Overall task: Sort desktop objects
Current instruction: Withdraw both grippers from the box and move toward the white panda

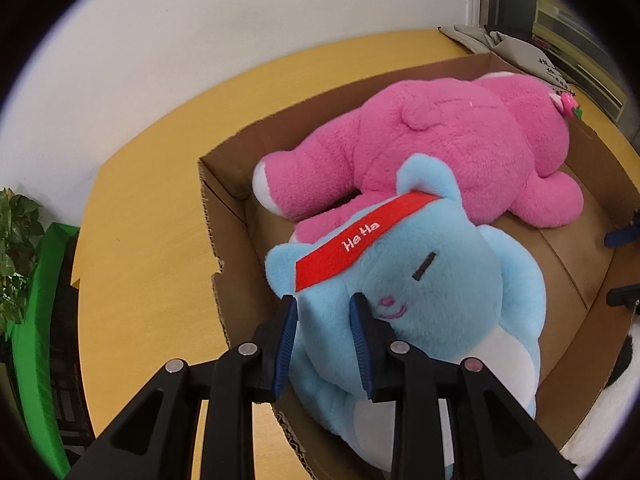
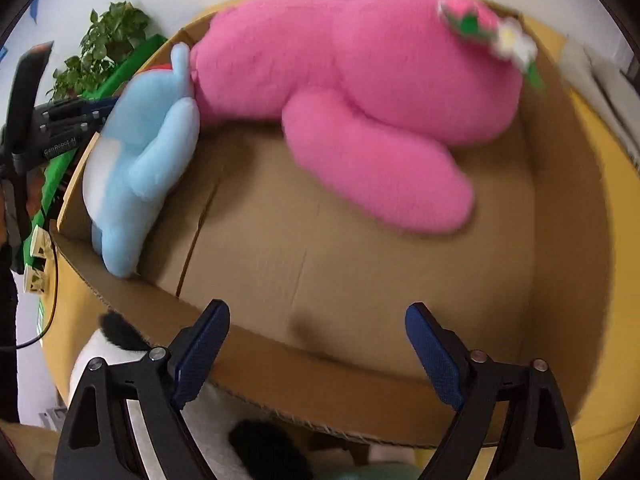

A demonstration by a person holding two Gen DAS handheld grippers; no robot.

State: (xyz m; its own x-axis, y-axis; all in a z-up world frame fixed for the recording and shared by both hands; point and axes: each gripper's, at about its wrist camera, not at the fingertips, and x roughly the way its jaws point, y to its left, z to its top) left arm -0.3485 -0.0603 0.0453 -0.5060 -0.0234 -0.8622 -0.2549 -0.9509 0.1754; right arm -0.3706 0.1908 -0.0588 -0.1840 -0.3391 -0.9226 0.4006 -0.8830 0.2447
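You have the box (image 1: 224,216) on the bench (image 1: 152,200). Inside it, the bear (image 1: 440,148) lies along the far wall, and the cat (image 1: 404,304) leans on the bear, against the box's left wall.

I seem to be in an office or lab corner: I work at a yellow wooden desk (image 1: 152,208) set against a plain white wall (image 1: 200,28). A leafy potted plant (image 1: 16,240) stands left of the desk, folded grey cloth (image 1: 516,48) lies at the desk's far end, with window blinds (image 1: 576,60) just beyond the desk
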